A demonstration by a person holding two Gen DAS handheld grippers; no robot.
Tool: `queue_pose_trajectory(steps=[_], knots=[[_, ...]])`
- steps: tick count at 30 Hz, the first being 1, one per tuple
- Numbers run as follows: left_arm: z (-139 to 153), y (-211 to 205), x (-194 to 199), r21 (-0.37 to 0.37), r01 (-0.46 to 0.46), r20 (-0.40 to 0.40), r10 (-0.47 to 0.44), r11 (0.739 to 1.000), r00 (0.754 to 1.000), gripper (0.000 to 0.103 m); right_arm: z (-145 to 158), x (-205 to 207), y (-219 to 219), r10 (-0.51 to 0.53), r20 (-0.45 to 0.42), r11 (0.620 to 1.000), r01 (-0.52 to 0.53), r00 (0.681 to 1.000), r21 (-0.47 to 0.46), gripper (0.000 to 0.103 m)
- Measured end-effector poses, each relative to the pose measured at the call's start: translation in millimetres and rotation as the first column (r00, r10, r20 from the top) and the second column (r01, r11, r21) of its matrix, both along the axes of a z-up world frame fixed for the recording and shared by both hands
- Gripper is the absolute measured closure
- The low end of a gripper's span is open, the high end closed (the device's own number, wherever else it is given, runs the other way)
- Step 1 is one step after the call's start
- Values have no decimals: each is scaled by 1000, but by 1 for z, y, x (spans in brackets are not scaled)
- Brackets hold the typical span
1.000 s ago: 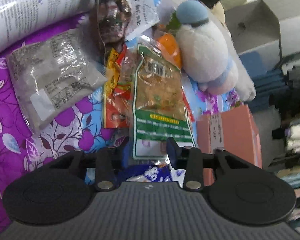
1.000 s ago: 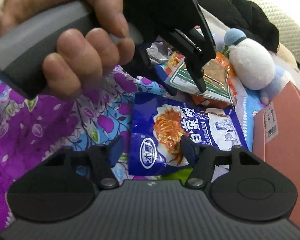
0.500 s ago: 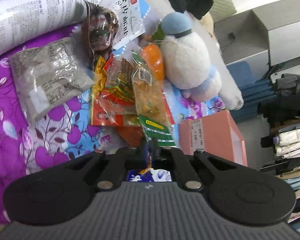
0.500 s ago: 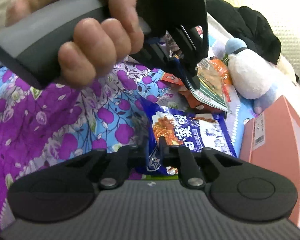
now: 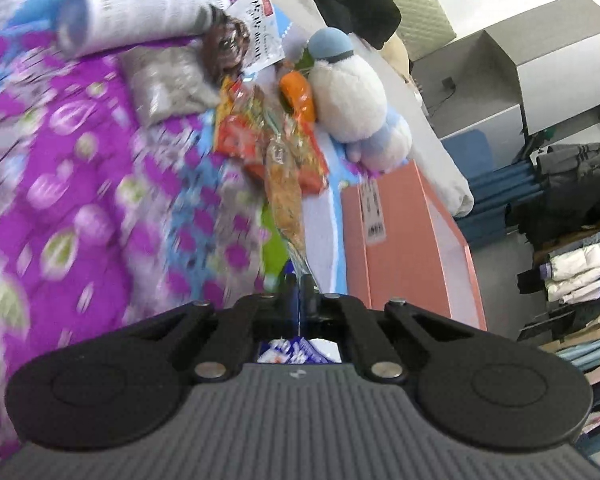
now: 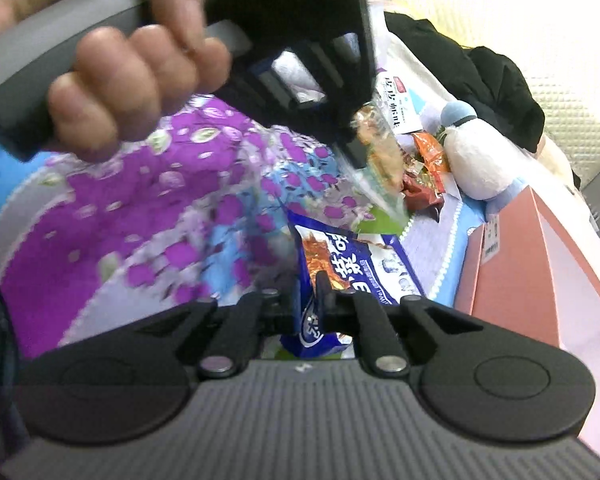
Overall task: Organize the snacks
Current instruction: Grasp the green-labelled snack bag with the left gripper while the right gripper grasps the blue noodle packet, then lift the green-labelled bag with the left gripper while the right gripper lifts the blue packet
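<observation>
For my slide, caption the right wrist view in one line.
Right gripper jaws clamp a blue noodle packet above the purple floral bedspread, beside a pink cardboard box.

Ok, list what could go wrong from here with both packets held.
1. The left gripper is shut on only the thin bottom edge of the clear snack packet, which hangs long; it may slip out or swing.
2. The right gripper pinches the blue noodle packet near one end, so it could tilt and drop.
3. The pink box lies close by; a swinging packet might catch its rim.
</observation>
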State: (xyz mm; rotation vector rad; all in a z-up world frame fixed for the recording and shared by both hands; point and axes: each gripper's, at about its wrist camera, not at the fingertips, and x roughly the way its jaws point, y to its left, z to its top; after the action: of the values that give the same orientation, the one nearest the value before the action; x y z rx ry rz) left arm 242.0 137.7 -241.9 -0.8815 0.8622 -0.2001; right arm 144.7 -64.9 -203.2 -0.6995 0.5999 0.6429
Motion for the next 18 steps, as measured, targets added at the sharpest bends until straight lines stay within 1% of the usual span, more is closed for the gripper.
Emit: queue_pose_trajectory(steps=[3, 9, 13, 18], knots=[[3, -2, -37, 11, -13, -13, 14, 1000, 1000, 103, 2, -18, -9, 3, 4, 1000, -3, 1000, 1, 93], [6, -7, -97, 33, -25, -32, 26, 999, 999, 103, 8, -52, -27, -2, 5, 1000, 2, 1000, 8, 93], [7, -8, -129, 39, -37, -51, 39, 999, 998, 103, 8, -72, -37, -5, -12, 1000, 5, 1000, 12, 93], [11, -10, -158, 84, -29, -73, 36, 996, 997, 103, 12, -91, -51, -19, -44, 999, 21, 999, 39, 92]])
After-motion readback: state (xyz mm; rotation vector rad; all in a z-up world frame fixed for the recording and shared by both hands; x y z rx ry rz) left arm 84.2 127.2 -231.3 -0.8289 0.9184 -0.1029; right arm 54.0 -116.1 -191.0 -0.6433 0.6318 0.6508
